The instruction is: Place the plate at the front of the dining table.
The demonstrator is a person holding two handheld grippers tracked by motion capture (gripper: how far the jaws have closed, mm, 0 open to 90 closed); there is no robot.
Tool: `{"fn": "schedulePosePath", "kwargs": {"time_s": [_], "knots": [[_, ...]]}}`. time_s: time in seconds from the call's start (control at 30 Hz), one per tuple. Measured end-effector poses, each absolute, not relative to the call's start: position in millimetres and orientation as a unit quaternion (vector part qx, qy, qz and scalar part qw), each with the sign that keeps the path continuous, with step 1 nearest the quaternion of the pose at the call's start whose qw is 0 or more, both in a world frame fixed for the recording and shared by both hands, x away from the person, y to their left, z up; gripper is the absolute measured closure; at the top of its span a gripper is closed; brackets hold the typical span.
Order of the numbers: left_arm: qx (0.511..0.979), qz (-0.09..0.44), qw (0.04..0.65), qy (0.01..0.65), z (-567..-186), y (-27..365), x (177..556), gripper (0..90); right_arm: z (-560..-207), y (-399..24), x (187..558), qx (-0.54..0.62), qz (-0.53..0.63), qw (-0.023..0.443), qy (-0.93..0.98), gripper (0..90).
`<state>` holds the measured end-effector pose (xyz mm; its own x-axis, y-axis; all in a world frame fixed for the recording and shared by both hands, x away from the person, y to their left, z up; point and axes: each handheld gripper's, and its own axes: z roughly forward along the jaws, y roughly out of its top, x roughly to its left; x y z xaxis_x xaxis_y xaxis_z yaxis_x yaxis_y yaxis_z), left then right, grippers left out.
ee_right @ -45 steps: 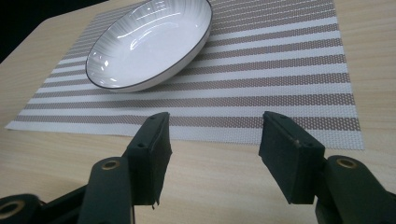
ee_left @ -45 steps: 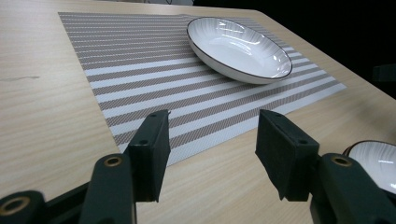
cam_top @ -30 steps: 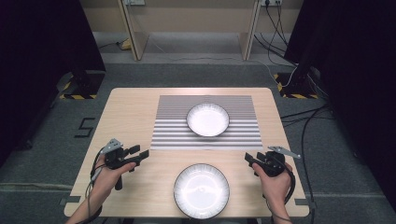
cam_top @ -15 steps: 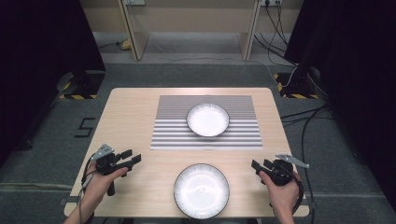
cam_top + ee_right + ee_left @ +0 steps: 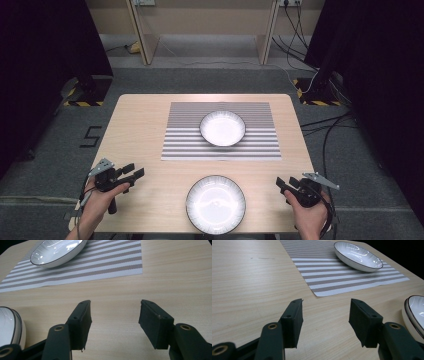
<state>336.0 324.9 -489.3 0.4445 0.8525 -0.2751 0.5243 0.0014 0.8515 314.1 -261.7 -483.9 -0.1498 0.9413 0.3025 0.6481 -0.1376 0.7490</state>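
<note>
Two white bowls sit on the pale wooden surface (image 5: 140, 135). The near bowl (image 5: 216, 204) rests on bare wood close to the person's edge, midway between the two hands. The far bowl (image 5: 223, 128) stands on a grey-and-white striped placemat (image 5: 190, 145), well apart from the near one and toward the back of the surface.

The left gripper (image 5: 134, 172) hovers low over the near left corner, held in the person's left hand (image 5: 97, 197), pointing toward the near bowl but clear of it. Its fingers (image 5: 293, 322) are spread apart with nothing between them but wood grain; in the left gripper view the rim of the near bowl shows at the right edge, and the far bowl lies beyond on the mat.

The right gripper (image 5: 283, 183) is at the near right corner in the right hand (image 5: 310, 212), likewise aimed inward. Its fingers (image 5: 155, 323) also stand released and empty, and the near bowl's rim shows at the left edge of the right gripper view, not touching them.
</note>
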Motion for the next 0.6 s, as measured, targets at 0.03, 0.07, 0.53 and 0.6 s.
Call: {"fn": "schedulePosePath", "kwargs": {"time_s": [0.03,0.07,0.53,0.6], "knots": [[0.687,0.164,0.500,0.502,-489.9,325.9,335.3,44.1,-484.7,-262.5,313.2,0.628,0.417,0.177,0.632,43.1],[0.686,0.164,0.499,0.503,-490.3,327.1,334.9,44.1,-485.2,-263.5,312.1,0.629,0.416,0.178,0.632,43.1],[0.669,0.184,0.494,0.525,-490.0,355.1,329.5,44.1,-488.9,-279.8,300.7,0.639,0.415,0.188,0.620,43.1],[0.666,0.188,0.492,0.528,-489.9,359.4,329.1,44.1,-490.7,-282.6,299.5,0.641,0.413,0.190,0.619,43.1]]}}
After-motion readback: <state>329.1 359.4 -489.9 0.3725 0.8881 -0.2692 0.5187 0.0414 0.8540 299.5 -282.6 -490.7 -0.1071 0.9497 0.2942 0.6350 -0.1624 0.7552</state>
